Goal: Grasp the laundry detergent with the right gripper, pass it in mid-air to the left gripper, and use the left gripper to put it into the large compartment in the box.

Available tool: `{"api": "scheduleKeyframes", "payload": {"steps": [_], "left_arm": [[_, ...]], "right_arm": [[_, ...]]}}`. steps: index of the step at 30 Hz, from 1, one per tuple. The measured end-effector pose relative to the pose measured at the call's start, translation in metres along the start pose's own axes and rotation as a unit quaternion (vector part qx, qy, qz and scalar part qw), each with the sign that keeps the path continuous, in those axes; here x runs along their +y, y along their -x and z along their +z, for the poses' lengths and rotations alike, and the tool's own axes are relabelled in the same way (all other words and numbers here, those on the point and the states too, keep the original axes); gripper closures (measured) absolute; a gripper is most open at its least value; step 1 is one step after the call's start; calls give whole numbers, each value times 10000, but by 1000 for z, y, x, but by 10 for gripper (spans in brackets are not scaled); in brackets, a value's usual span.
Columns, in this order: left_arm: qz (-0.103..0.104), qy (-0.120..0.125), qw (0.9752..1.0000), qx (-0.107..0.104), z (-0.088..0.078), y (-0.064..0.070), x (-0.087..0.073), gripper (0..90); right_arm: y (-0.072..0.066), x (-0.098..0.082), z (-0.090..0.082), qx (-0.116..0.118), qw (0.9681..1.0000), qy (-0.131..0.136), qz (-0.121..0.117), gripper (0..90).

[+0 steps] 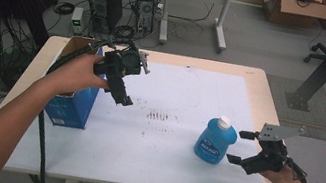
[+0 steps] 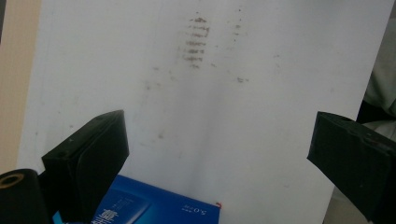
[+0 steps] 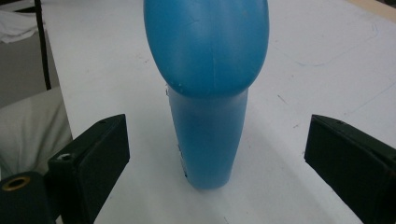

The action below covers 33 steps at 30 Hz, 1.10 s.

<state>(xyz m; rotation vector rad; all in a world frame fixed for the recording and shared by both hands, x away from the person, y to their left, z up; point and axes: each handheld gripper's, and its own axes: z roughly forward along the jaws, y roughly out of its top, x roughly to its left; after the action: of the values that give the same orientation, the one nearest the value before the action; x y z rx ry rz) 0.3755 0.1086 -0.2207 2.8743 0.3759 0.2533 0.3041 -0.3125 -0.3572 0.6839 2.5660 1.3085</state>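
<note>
From the high view we see our right gripper (image 1: 240,147), jaws spread, just right of the upright blue bottle (image 1: 215,141); our left gripper (image 1: 125,77), empty, hangs over the blue box (image 1: 70,108).

The left gripper view shows spread jaws above the white mat (image 2: 261,93), the box below.

In the right gripper view the bottle (image 3: 208,93) stands between parted jaws, untouched.

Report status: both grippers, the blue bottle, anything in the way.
Left gripper open, raised beside the blue box. Right gripper open, jaws level with the blue bottle, not touching. Bottle upright on the white mat, white cap on. Nothing between jaws and bottle.
</note>
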Motion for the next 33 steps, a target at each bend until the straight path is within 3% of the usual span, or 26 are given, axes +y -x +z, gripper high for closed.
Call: {"api": "scheduleKeyframes", "payload": {"steps": [4, 12, 33], "left_arm": [[-6, 12, 10000, 5, 0, 1, 0, 54], [-8, 13, 10000, 4, 0, 0, 0, 54], [-34, -3, 10000, 1, 1, -1, -1, 54]], "right_arm": [[1, -5, 2, -7, 9997, 229, 45, 64], [0, -13, 6, -30, 9991, 424, 53, 65], [0, -20, 20, -22, 9979, 648, 98, 67]]}}
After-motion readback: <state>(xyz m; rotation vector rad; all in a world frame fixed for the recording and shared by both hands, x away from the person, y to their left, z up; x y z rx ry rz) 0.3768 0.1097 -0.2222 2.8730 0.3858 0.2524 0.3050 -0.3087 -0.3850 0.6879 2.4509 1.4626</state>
